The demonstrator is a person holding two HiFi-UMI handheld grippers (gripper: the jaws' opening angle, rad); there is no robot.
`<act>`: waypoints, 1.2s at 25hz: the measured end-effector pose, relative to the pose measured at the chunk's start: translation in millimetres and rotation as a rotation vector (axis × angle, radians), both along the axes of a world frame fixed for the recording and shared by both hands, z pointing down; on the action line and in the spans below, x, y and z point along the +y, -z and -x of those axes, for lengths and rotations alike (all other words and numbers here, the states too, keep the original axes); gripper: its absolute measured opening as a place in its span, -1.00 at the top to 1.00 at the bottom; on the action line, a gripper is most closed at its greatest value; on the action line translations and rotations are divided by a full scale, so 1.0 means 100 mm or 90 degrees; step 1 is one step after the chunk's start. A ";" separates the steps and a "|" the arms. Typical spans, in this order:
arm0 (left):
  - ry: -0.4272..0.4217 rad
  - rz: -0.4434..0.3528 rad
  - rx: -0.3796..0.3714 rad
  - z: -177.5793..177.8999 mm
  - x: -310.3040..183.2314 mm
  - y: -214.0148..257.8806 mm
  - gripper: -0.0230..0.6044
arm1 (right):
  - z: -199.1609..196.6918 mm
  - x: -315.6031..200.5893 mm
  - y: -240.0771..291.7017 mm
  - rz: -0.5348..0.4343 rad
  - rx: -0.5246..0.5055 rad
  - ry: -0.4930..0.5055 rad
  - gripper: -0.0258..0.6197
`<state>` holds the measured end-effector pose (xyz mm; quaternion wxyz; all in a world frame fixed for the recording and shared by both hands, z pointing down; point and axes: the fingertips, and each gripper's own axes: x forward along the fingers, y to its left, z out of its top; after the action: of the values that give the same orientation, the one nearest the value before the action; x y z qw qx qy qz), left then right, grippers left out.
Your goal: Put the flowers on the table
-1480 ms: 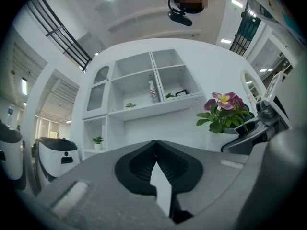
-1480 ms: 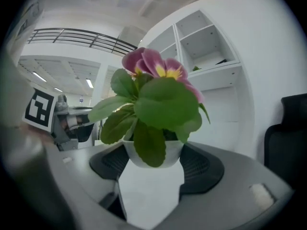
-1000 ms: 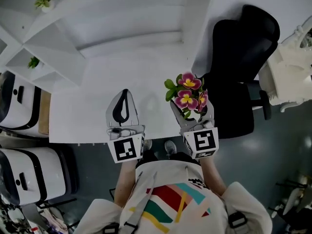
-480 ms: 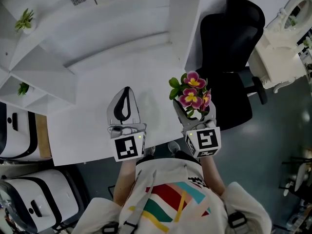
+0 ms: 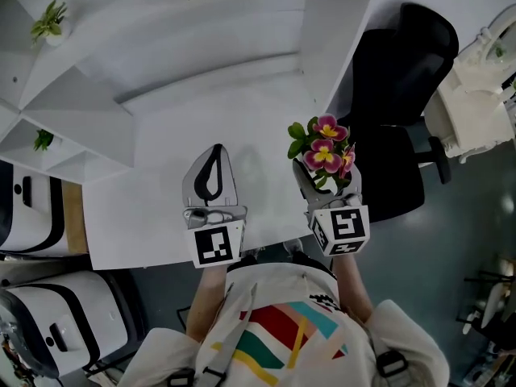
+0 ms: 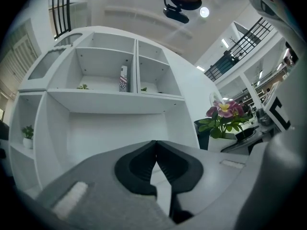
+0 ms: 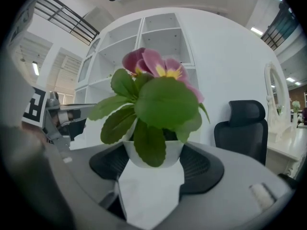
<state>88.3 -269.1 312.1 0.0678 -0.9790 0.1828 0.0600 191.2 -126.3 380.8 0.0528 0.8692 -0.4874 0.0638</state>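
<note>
Jaws of the right gripper (image 5: 326,177) (image 7: 153,163) stand wide and clamp the sides of a small white pot, while those of the left gripper (image 5: 214,156) (image 6: 156,150) meet at the tips with nothing between them.

A white table (image 5: 153,200) fills the middle of the head view, with white shelves (image 5: 76,95) behind it and a black chair (image 5: 399,71) at its right. The person (image 5: 282,329), in a shirt with coloured stripes, holds both grippers out from the chest, side by side and roughly level, pointing away from the body. The left one sits over the table's near part; the right one is at the table's right edge, just beside the chair.

Pink and yellow flowers (image 5: 325,147) (image 7: 153,78) (image 6: 223,113) with green leaves rise from the gripped pot, upright.

Each gripper carries a cube (image 5: 216,246) with black-and-white square markers. Print on a small item (image 6: 123,78) in the shelves is too small to read.
</note>
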 end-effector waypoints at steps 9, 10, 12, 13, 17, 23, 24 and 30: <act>0.042 0.022 -0.016 0.14 -0.19 -0.16 0.92 | -0.35 -0.53 -0.49 0.071 -0.061 0.035 -0.08; 0.046 0.028 -0.020 0.16 -0.21 -0.20 0.92 | -0.41 -0.61 -0.57 0.083 -0.059 0.039 -0.08; 0.055 0.034 -0.033 0.20 -0.26 -0.27 0.92 | -0.52 -0.78 -0.74 0.113 -0.058 0.048 -0.08; 0.059 0.035 -0.039 0.22 -0.28 -0.31 0.92 | -0.57 -0.88 -0.83 0.126 -0.059 0.053 -0.08; 0.072 0.036 -0.056 0.24 -0.38 -0.40 0.92 | -0.74 -1.26 -1.12 0.149 -0.082 0.079 -0.08; 0.102 0.056 -0.085 0.34 -0.53 -0.58 0.92 | -1.03 -1.90 -1.58 0.178 -0.103 0.095 -0.08; 0.110 0.059 -0.093 0.37 -0.58 -0.63 0.92 | -1.07 -2.03 -1.64 0.181 -0.102 0.100 -0.08; 0.138 0.056 -0.105 0.46 -0.76 -0.78 0.92 | -1.25 -2.65 -1.99 0.220 -0.111 0.125 -0.08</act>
<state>42.1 -344.7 390.1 0.0457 -0.9572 0.2834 -0.0363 315.9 -391.3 579.8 0.1650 0.7866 -0.5544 0.2161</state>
